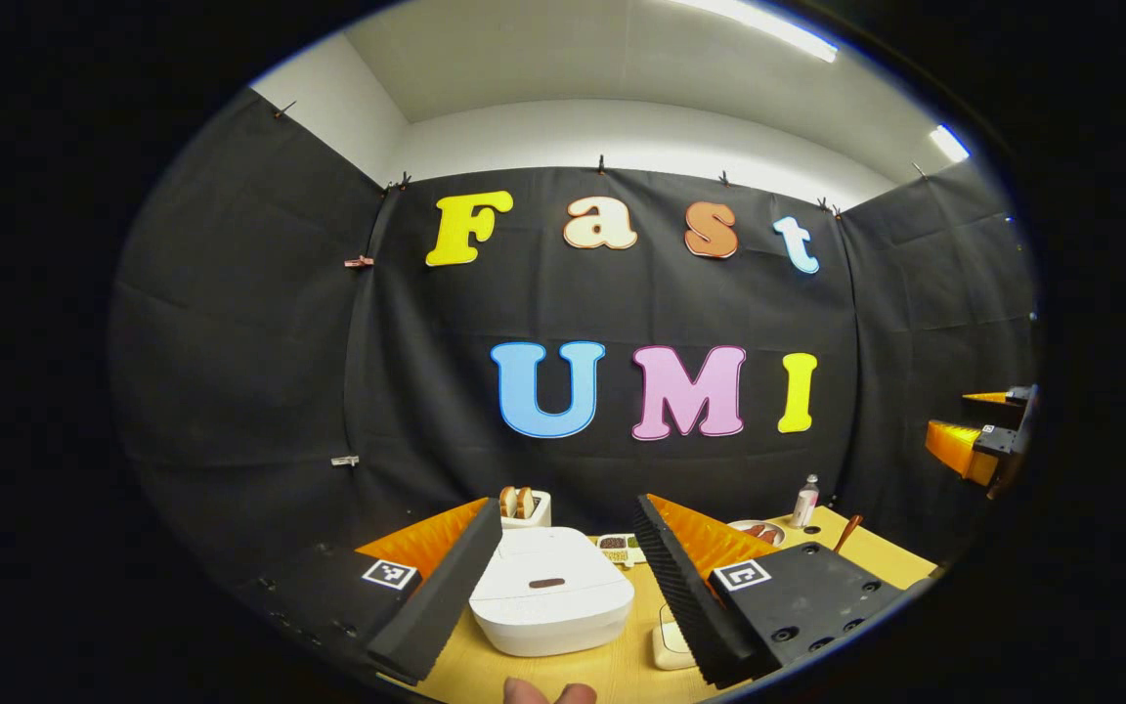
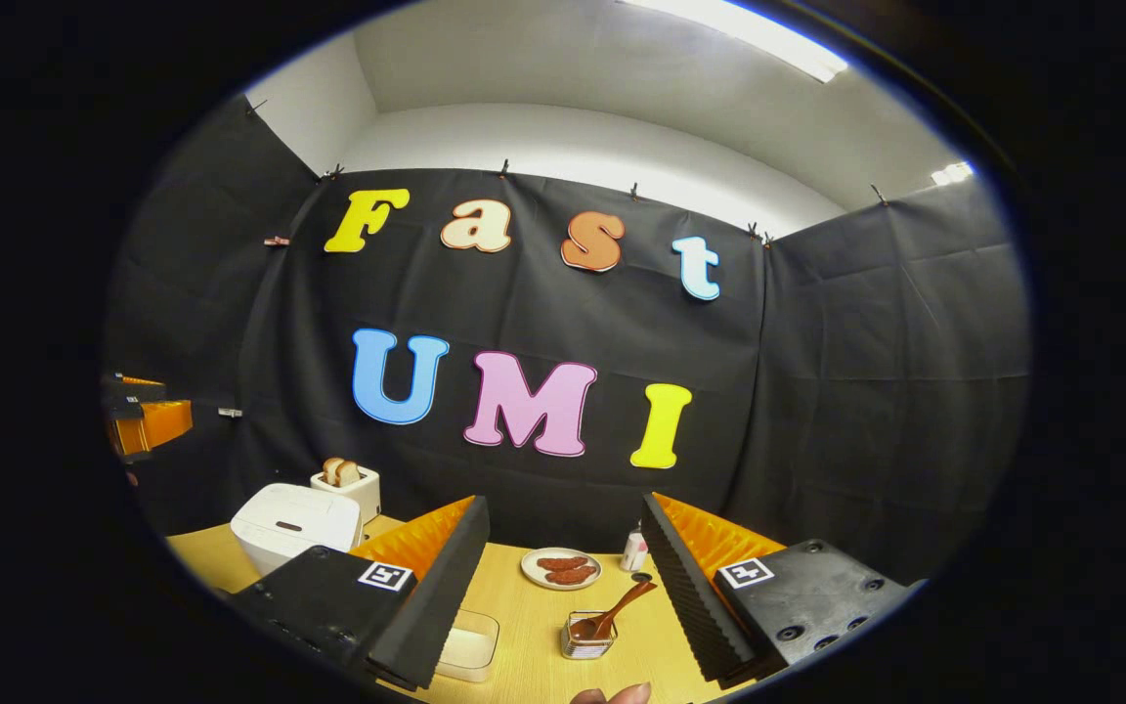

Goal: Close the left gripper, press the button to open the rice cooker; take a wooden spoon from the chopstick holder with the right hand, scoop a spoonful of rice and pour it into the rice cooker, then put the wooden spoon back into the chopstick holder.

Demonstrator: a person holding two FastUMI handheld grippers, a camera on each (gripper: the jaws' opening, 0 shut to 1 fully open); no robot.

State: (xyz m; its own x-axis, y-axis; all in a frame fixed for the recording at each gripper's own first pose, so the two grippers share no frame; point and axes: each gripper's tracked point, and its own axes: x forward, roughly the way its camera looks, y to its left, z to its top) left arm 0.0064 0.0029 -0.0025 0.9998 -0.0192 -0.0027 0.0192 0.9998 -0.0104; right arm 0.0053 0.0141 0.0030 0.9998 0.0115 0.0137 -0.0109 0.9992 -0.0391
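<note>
the step in hand looks to be the first: the left hand-held gripper (image 1: 568,562) stands wide apart, holding nothing, and should pinch its fingers together before lowering to the dark oval button (image 1: 546,583) on the lid of the white rounded rice cooker (image 1: 551,601), which sits lid down on the yellow wooden surface (image 1: 612,670) between those fingers. the right hand-held gripper (image 2: 563,577) is likewise spread and empty, above the brown wooden spoon (image 2: 612,611) leaning in the small clear chopstick holder (image 2: 587,638).

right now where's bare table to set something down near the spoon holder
Bare wood lies between the plate and the chopstick holder, and ahead of the rice container. It is crowded toward the rice cooker and toaster.
</note>
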